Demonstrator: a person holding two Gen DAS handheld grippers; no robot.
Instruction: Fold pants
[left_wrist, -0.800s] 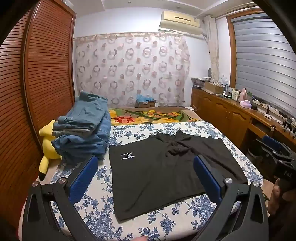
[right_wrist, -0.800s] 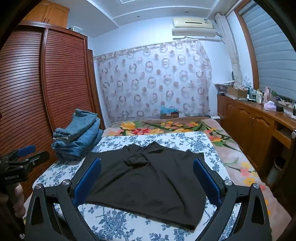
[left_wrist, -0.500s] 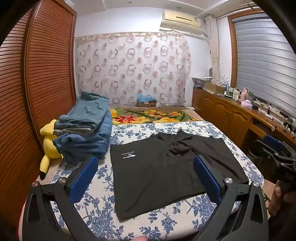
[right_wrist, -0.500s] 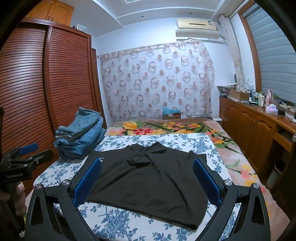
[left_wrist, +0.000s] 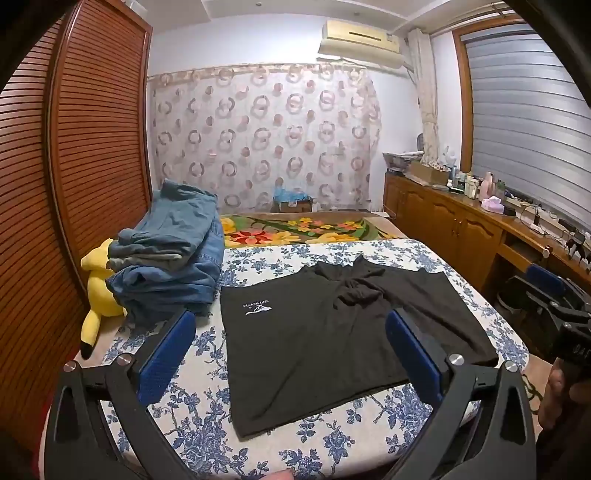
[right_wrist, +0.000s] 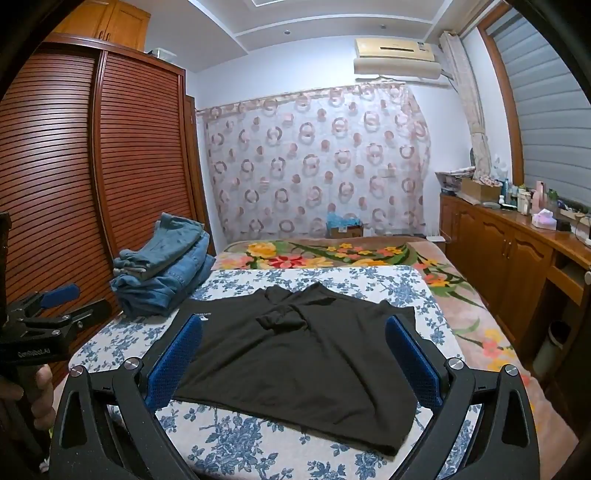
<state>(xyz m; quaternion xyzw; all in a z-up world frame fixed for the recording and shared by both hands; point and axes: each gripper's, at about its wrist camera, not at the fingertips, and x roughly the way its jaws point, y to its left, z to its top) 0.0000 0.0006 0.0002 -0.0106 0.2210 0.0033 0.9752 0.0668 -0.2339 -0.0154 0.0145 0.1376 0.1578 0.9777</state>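
Bedroom with a floral-sheeted bed (left_wrist: 369, 435): both the left gripper (left_wrist: 291, 358) and right gripper (right_wrist: 293, 360) gape wide and empty above black pants (left_wrist: 332, 343) lying flat there, probably thin, limp and light, best pinched at the near hem corners.

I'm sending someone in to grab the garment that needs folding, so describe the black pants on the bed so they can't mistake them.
Start at the bed with the blue-flowered white sheet. On its near half lie the black pants, spread flat, with a small white logo near one edge. The only other clothes, a pile of blue jeans, sit at the wardrobe side beside a yellow plush toy.
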